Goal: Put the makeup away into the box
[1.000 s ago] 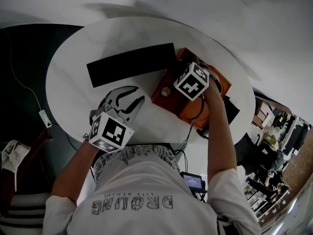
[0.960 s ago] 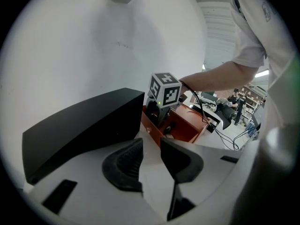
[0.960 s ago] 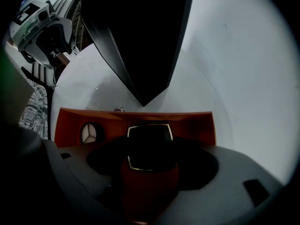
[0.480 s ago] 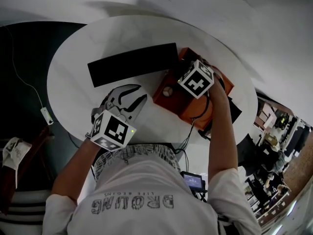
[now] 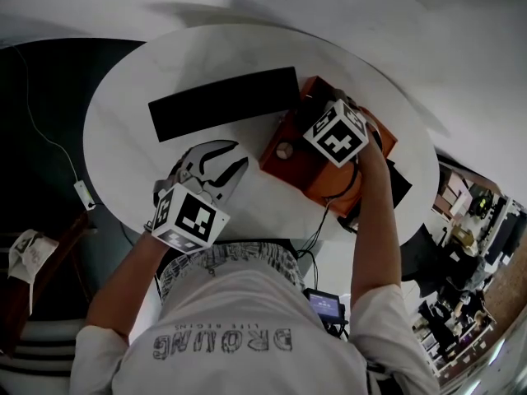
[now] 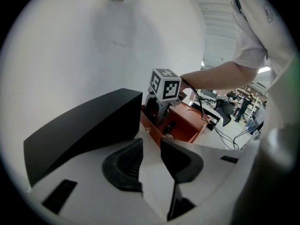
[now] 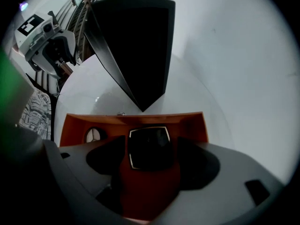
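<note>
Right gripper (image 7: pixel 151 157) pointed straight down into orange box (image 5: pixel 290 171), pinching black compact (image 7: pixel 149 146); left gripper (image 6: pixel 151 149) tilted downward, jaws spread, empty.

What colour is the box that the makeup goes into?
Orange-brown. The box shows best in the head view.

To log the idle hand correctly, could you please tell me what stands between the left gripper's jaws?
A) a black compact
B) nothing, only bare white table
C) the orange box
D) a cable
B: the left gripper has its jaws apart, and only the white table shows in the gap between them.
</note>
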`<state>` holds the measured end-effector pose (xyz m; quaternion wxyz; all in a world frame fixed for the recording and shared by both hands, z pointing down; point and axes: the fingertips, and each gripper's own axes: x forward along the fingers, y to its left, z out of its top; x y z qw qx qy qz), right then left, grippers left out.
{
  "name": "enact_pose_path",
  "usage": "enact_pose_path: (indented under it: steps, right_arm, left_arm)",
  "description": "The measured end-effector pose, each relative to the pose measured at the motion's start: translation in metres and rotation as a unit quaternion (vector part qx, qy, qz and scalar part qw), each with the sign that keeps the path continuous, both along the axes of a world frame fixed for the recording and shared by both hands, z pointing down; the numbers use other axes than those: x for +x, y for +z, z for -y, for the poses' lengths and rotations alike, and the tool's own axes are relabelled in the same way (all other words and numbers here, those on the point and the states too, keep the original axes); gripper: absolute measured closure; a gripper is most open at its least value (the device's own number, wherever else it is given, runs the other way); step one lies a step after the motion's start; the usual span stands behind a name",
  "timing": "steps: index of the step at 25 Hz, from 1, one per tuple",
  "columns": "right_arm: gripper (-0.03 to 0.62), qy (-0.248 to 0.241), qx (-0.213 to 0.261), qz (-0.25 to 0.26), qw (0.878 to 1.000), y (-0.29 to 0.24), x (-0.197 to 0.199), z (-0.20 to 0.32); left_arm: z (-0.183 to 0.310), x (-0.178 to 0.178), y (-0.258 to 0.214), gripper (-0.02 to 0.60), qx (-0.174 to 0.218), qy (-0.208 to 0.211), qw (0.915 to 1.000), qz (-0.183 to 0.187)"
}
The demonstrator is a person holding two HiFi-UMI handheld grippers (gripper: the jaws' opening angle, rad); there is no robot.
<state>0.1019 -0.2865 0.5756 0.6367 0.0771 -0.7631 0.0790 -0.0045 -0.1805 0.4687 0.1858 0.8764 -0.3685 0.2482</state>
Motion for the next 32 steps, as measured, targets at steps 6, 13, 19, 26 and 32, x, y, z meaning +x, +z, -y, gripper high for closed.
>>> enact_pose_path:
  steps: [6, 13, 19, 26, 32]
  right_arm:
    - [0.243, 0.037, 0.046, 0.066, 0.996, -0.024, 0.002, 0.003]
    - [0.282, 0.090, 0.091, 0.154, 0.980, -0.056, 0.008, -0.004]
    - [0.349, 0.142, 0.132, 0.243, 0.951, -0.097, 0.009, -0.014]
    - [0.394, 0.186, 0.156, 0.279, 0.929, -0.122, 0.011, -0.043]
    - [0.451, 0.232, 0.184, 0.307, 0.904, -0.146, -0.002, -0.066]
  left_arm:
    - [0.000, 0.004, -0.010, 0.451, 0.016, 0.006, 0.9998, 0.010]
    - [0.003, 0.006, -0.027, 0.449, 0.042, 0.002, 0.9989, 0.023]
    - [0.002, 0.009, -0.046, 0.451, 0.064, 0.001, 0.9975, 0.031]
    - [-0.003, 0.002, -0.071, 0.451, 0.091, 0.008, 0.9952, 0.036]
    - [-0.016, -0.015, -0.093, 0.451, 0.113, 0.024, 0.9929, 0.030]
